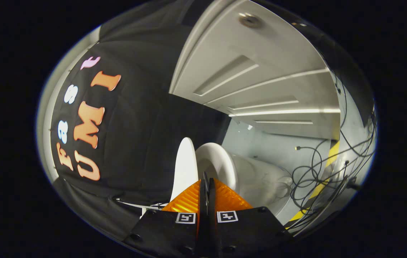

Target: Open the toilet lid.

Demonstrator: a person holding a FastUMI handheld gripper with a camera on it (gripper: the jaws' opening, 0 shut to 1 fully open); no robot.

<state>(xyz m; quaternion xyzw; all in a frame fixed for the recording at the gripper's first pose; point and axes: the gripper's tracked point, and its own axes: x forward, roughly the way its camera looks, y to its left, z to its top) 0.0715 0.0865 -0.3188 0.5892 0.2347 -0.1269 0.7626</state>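
We are finding no readable words, brand names or numbers on any object here. We are seeing two small square black-and-white coded markers sitting on the tool, one on each finger's base, carrying patterns and no letters. We are also noticing a yellow-and-black hazard stripe running along the floor under the cables.

Gripper rolled hard onto its side, so the scene ahead appears turned about a quarter. Fingers pressed together along their whole length, only a thin dark seam between them, tips meeting at a single point. Nothing clamped between them. Square marker tags visible on both finger mounts.
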